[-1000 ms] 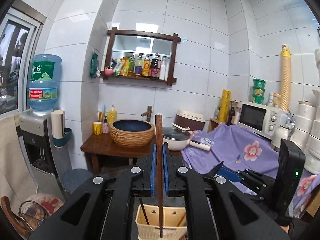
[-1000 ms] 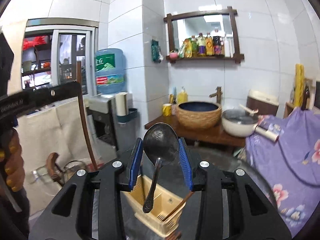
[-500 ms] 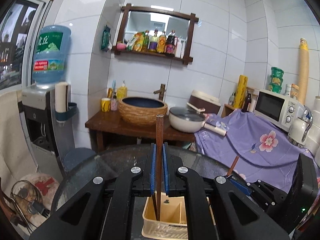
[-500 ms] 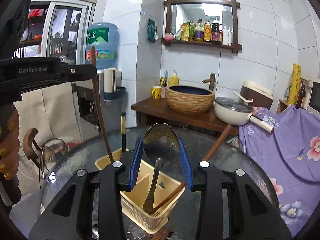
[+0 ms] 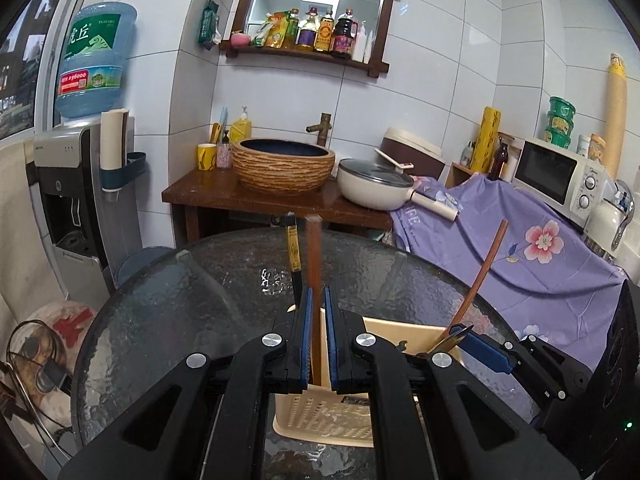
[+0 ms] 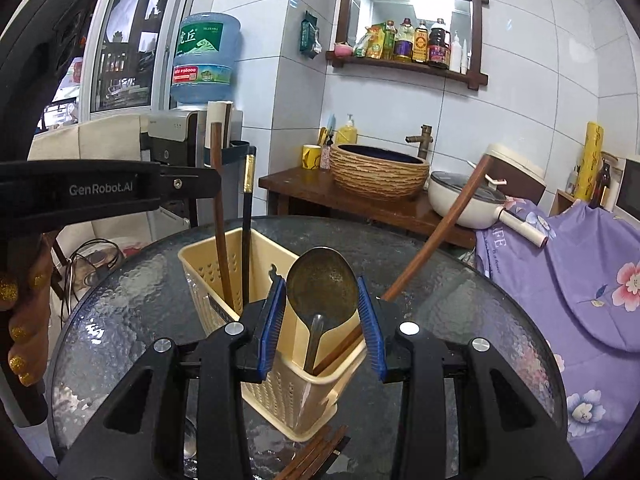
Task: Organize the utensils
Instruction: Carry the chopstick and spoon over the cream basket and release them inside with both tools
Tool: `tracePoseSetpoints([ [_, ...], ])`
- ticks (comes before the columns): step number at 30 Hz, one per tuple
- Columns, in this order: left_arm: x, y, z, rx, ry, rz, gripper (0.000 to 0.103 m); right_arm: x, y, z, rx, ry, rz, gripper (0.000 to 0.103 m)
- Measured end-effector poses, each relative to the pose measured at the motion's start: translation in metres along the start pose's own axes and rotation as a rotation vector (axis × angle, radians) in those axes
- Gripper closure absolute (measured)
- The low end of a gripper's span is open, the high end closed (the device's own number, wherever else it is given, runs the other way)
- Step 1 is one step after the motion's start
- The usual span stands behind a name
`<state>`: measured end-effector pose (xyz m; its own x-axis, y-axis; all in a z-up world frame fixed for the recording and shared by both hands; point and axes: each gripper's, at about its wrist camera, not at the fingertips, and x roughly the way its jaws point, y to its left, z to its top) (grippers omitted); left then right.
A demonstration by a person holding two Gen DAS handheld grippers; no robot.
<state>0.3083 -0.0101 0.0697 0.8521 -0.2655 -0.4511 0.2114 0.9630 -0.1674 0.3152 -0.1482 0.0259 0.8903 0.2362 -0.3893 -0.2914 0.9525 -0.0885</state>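
A cream slotted caddy [image 6: 200, 268] [image 5: 332, 420] stands on the round glass table [image 6: 440, 300]. My left gripper [image 5: 315, 300] is shut on an upright brown chopstick [image 5: 313, 248] whose lower end reaches down into the caddy. In the right wrist view that chopstick [image 6: 220, 240] stands in the far-left compartment, below the left gripper [image 6: 188, 184]. Beside it stands a black chopstick [image 6: 246, 240]. My right gripper [image 6: 322, 300] is shut on the bowl of a metal spoon [image 6: 322, 284], whose handle hangs into the near compartment. Another brown chopstick [image 6: 436, 232] leans out to the right.
Loose brown chopsticks [image 6: 316, 456] lie on the glass in front of the caddy. A hand [image 6: 20, 320] holds the left gripper's grip. Behind the table are a wooden stand with a woven basin [image 5: 284, 168], a white pan [image 5: 376, 184] and a purple floral cloth [image 5: 520, 248].
Both grippers have sunk toward the table. The brown chopstick's lower end and the spoon's handle have gone down into the caddy. Neither grip has changed.
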Motion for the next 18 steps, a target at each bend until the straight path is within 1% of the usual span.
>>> tracePoseSetpoints([
  [6, 0.005, 0.004, -0.005, -0.013, 0.024, 0.003, 0.097, 0.0, -0.004, -0.005, 0.012, -0.003, 0.007, 0.065],
  [7, 0.004, 0.004, -0.005, -0.014, 0.02, 0.001, 0.096, -0.001, -0.005, -0.006, 0.012, -0.005, 0.01, 0.06],
  [8, 0.002, 0.004, -0.006, -0.013, 0.017, -0.001, 0.094, -0.002, -0.005, -0.007, 0.012, -0.01, 0.01, 0.054],
  [9, 0.0, 0.003, -0.007, -0.014, 0.013, -0.003, 0.085, -0.005, -0.005, -0.008, 0.013, -0.023, 0.002, 0.043],
  [10, -0.004, 0.003, -0.008, -0.014, 0.006, -0.006, 0.077, -0.01, -0.005, -0.009, 0.01, -0.036, -0.006, 0.04],
  [11, -0.007, 0.003, -0.01, -0.018, 0.0, -0.006, 0.058, -0.015, -0.004, -0.011, 0.003, -0.044, -0.01, 0.04],
  [12, -0.014, 0.004, -0.013, -0.028, -0.013, -0.006, 0.043, -0.019, -0.004, -0.012, -0.003, -0.049, -0.012, 0.04],
  [13, -0.02, 0.006, -0.017, -0.04, -0.029, -0.008, 0.039, -0.024, -0.004, -0.013, -0.009, -0.055, -0.015, 0.039],
  [14, -0.025, 0.006, -0.02, -0.043, -0.035, -0.009, 0.03, -0.031, -0.004, -0.017, -0.01, -0.056, -0.02, 0.039],
  [15, -0.03, 0.008, -0.025, -0.042, -0.031, -0.005, 0.017, -0.034, -0.004, -0.019, -0.007, -0.051, -0.022, 0.038],
  [17, -0.034, 0.011, -0.037, -0.047, -0.003, 0.016, 0.01, -0.042, -0.008, -0.028, 0.011, -0.012, -0.025, 0.037],
  [18, -0.036, 0.015, -0.044, -0.053, 0.019, 0.024, 0.01, -0.044, -0.01, -0.034, 0.028, 0.016, -0.026, 0.037],
])
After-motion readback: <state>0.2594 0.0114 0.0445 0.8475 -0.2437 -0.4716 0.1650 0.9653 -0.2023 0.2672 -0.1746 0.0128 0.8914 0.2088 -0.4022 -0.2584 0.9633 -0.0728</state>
